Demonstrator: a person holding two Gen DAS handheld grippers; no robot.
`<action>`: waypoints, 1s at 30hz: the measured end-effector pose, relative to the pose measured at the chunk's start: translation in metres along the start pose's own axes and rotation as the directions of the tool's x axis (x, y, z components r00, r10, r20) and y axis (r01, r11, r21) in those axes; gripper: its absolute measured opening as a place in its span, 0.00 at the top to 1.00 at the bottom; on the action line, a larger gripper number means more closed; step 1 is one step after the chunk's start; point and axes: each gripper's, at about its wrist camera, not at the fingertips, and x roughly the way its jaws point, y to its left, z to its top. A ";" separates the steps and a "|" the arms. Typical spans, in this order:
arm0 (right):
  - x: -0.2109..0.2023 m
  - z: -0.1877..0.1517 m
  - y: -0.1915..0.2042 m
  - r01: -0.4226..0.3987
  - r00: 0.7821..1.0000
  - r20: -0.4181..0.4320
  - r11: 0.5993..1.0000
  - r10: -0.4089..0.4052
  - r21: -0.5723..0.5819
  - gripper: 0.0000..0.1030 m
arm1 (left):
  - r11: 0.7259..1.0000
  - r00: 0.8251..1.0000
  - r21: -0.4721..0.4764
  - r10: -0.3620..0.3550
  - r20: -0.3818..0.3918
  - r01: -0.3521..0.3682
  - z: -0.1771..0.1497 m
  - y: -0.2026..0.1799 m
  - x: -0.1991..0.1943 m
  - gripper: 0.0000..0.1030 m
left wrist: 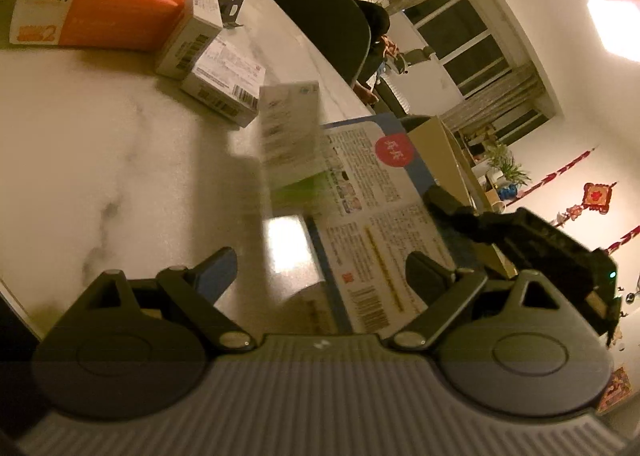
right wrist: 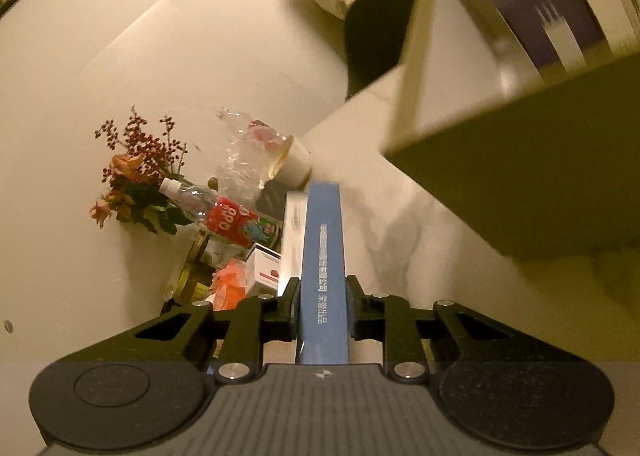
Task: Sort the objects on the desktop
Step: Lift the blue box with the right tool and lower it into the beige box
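Flat blue-edged box held edge-up, small white cartons on marble table

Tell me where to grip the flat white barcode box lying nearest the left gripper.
The white box lies flat on the table, and a taller box crowds its far left end. So probably take its free right-hand end, jaws across the narrow width, coming down from the bare near side.

blurred: green-white box | cut off: cardboard box
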 end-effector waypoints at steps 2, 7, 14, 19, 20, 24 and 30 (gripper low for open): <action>-0.002 0.004 0.009 0.025 1.000 0.003 0.999 -0.024 -0.040 0.76 | 1.000 1.000 -0.004 -0.004 0.000 0.004 -0.003 0.001 0.001 0.10; -0.006 0.012 0.021 0.064 0.998 0.003 0.994 -0.064 -0.087 0.76 | 1.000 1.000 -0.006 -0.011 -0.010 0.011 -0.006 0.000 0.005 0.10; -0.024 0.028 0.038 0.067 0.997 0.043 0.989 -0.062 -0.132 0.76 | 1.000 1.000 -0.006 -0.016 -0.014 0.016 -0.005 -0.001 0.007 0.10; -0.041 0.048 0.041 0.062 0.995 0.091 0.991 -0.051 -0.121 0.76 | 1.000 1.000 -0.006 -0.019 -0.018 0.019 -0.005 -0.002 0.009 0.10; -0.044 0.053 0.041 0.064 0.993 0.105 0.991 -0.052 -0.117 0.76 | 1.000 1.000 -0.006 -0.020 -0.019 0.019 -0.005 -0.002 0.009 0.10; -0.058 0.072 0.040 0.063 0.985 0.165 0.994 -0.047 -0.089 0.76 | 1.000 1.000 -0.006 -0.018 -0.022 0.018 -0.005 -0.002 0.009 0.10; -0.083 0.103 0.025 0.078 0.964 0.258 0.996 -0.067 -0.030 0.76 | 1.000 1.000 -0.006 -0.019 -0.022 0.019 -0.004 -0.002 0.007 0.10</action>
